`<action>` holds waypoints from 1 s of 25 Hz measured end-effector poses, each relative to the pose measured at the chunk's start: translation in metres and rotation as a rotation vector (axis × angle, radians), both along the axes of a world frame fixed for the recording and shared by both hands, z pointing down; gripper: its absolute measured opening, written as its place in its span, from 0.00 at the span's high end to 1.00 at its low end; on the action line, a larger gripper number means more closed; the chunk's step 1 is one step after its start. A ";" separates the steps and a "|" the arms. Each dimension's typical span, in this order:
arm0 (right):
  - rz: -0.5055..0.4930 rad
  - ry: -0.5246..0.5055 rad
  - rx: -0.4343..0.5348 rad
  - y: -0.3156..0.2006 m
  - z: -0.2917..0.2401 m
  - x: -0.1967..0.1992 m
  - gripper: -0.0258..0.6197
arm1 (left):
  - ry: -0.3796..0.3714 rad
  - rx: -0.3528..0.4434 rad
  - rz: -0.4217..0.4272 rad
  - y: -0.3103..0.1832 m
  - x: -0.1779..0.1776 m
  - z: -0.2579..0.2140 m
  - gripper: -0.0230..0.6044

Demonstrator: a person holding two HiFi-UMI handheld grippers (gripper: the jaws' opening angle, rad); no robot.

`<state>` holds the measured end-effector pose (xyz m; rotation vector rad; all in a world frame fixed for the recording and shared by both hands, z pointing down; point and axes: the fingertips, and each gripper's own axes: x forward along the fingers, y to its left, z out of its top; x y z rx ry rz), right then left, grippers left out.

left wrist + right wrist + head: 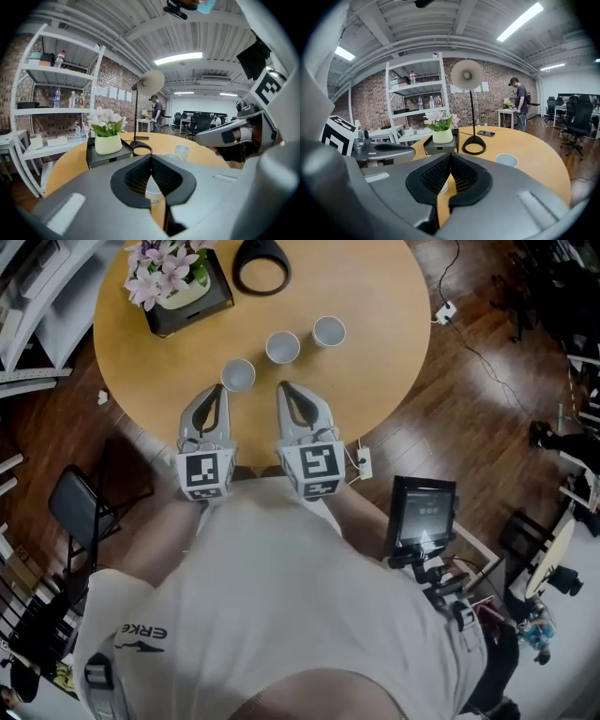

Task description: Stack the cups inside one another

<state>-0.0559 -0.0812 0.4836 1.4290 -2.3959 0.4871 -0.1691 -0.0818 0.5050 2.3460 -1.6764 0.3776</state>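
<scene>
Three white cups stand in a slanted row on the round wooden table [375, 399]: the near-left cup [237, 374], the middle cup [282, 347] and the far-right cup [328, 331]. My left gripper [218, 390] is shut and empty, its tips just short of the near-left cup. In the left gripper view that cup [153, 194] shows low behind the left gripper [151, 158], and another cup [182, 151] stands further off. My right gripper [283, 388] is shut and empty, pointing toward the middle cup. In the right gripper view, the far cup [506, 160] stands to the right of the right gripper [450, 155].
A flower pot on a black box [178, 282] and a black ring-shaped lamp base [261, 265] stand at the table's far side. A folding chair [80, 507] is left of the person, a screen on a stand [424, 512] to the right. The table's near edge lies under both grippers.
</scene>
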 end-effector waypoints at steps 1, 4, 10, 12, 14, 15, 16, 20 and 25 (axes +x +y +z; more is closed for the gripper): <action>-0.005 0.003 -0.012 -0.001 0.008 -0.001 0.94 | -0.007 -0.011 0.002 0.000 -0.001 0.006 0.96; -0.029 0.016 -0.043 0.000 0.029 -0.004 0.94 | -0.021 -0.050 0.002 0.002 -0.001 0.025 0.96; -0.104 0.052 -0.094 0.004 0.074 -0.015 0.94 | -0.032 -0.115 -0.001 0.010 -0.001 0.059 0.96; -0.132 0.059 -0.112 0.005 0.085 -0.020 0.93 | -0.031 -0.126 -0.001 0.011 -0.001 0.065 0.96; -0.170 0.070 -0.130 0.007 0.095 -0.026 0.85 | -0.033 -0.139 -0.004 0.013 -0.003 0.070 0.96; -0.192 0.081 -0.135 0.008 0.100 -0.029 0.82 | -0.035 -0.147 -0.006 0.014 -0.004 0.074 0.96; -0.217 0.095 -0.137 0.009 0.106 -0.034 0.79 | -0.037 -0.155 -0.006 0.015 -0.005 0.078 0.96; -0.297 0.136 -0.158 0.010 0.128 -0.050 0.62 | -0.051 -0.177 -0.005 0.017 -0.008 0.090 0.96; -0.365 0.184 -0.175 0.003 0.150 -0.070 0.44 | -0.066 -0.203 -0.012 0.019 -0.019 0.100 0.96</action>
